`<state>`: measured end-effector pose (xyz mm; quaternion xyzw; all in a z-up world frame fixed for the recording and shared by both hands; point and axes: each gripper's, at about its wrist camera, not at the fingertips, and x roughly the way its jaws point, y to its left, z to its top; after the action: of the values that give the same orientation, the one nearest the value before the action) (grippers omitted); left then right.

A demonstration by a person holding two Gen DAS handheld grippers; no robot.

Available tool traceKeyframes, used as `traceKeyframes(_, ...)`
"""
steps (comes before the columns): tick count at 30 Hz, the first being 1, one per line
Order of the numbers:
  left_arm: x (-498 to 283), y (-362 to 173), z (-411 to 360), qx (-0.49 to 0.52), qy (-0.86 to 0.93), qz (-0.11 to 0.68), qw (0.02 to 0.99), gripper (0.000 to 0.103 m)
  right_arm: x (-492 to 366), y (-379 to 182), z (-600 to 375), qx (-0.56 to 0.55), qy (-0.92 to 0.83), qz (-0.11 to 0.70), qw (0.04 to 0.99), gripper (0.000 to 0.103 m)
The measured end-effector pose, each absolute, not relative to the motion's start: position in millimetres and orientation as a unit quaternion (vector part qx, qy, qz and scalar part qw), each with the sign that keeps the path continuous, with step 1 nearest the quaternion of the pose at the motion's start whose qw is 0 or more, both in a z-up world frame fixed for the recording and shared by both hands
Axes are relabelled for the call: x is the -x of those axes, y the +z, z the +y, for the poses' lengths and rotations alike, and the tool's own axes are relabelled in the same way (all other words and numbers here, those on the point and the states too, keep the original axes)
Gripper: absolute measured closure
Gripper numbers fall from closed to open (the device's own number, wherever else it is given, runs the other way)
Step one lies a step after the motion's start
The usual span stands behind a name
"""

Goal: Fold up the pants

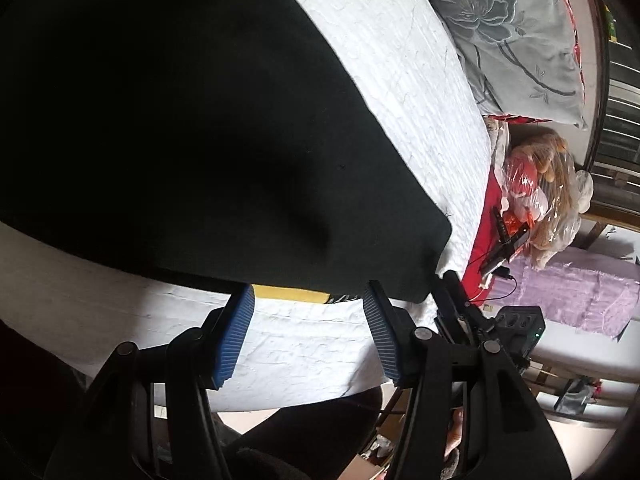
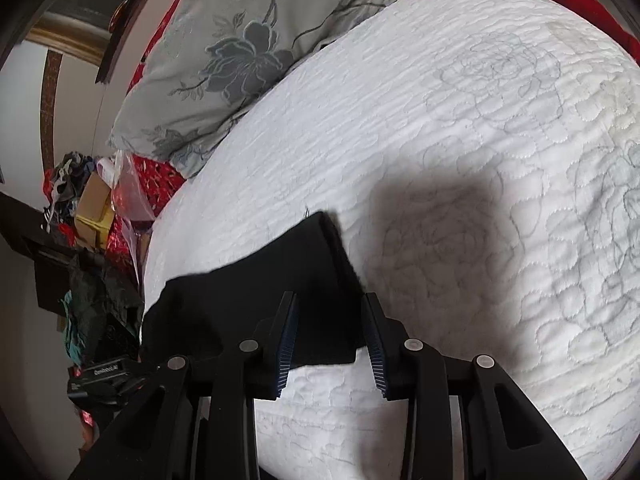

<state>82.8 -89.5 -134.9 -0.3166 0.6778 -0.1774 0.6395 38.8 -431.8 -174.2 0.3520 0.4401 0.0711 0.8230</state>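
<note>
The black pants lie spread on a white quilted bed; a yellow label shows under their near edge. My left gripper is open, its blue pads at the pants' near edge, not closed on the cloth. In the right wrist view a corner of the pants lies on the quilt. My right gripper is open with the cloth's edge between and just beyond its fingers. The other gripper shows at the pants' corner in the left wrist view.
A grey floral pillow lies at the head of the bed, also in the right wrist view. A red sheet, plastic-wrapped items and cluttered shelves border the bed. Purple cloth lies beyond.
</note>
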Motion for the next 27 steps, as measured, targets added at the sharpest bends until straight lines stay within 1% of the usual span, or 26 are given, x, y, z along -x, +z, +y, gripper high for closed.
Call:
traceKeyframes(5,-89,-133,-93,0.321,-0.169,0.673,0.644,0.048,-49,-175,-422,-0.327,0.083,0.454,0.825,0.066)
traceKeyframes(7,-92,-138,-94,0.323,-0.164,0.678,0.640,0.051,-54,-174,-415,-0.304,0.084,0.461,0.830,0.066)
traceKeyframes(8,-93,-141,-95,0.323,-0.159,0.682,0.637,0.057,-56,-174,-412,-0.291,0.081,0.464,0.832,0.067)
traceKeyframes(10,-94,-144,-97,0.314,-0.150,0.691,0.633,0.090,-60,-174,-405,-0.259,0.072,0.473,0.839,0.074)
traceKeyframes(11,-93,-147,-96,0.318,-0.148,0.697,0.625,0.095,-61,-173,-403,-0.248,0.069,0.474,0.842,0.091)
traceKeyframes(12,-91,-147,-95,0.329,-0.149,0.697,0.619,0.097,-63,-170,-401,-0.239,0.069,0.478,0.842,0.096)
traceKeyframes(13,-88,-145,-93,0.339,-0.148,0.694,0.617,0.097,-64,-167,-402,-0.240,0.072,0.478,0.842,0.096)
traceKeyframes(17,-77,-141,-93,0.322,-0.136,0.687,0.638,0.097,-56,-147,-411,-0.253,0.098,0.454,0.849,0.096)
traceKeyframes(21,-75,-140,-93,0.310,-0.122,0.680,0.653,0.097,-56,-157,-413,-0.251,0.088,0.467,0.843,0.096)
traceKeyframes(25,-70,-127,-86,0.317,-0.107,0.662,0.671,0.096,-51,-165,-416,-0.273,0.086,0.466,0.838,0.096)
traceKeyframes(27,-67,-122,-83,0.317,-0.097,0.654,0.681,0.092,-51,-162,-415,-0.275,0.088,0.462,0.839,0.096)
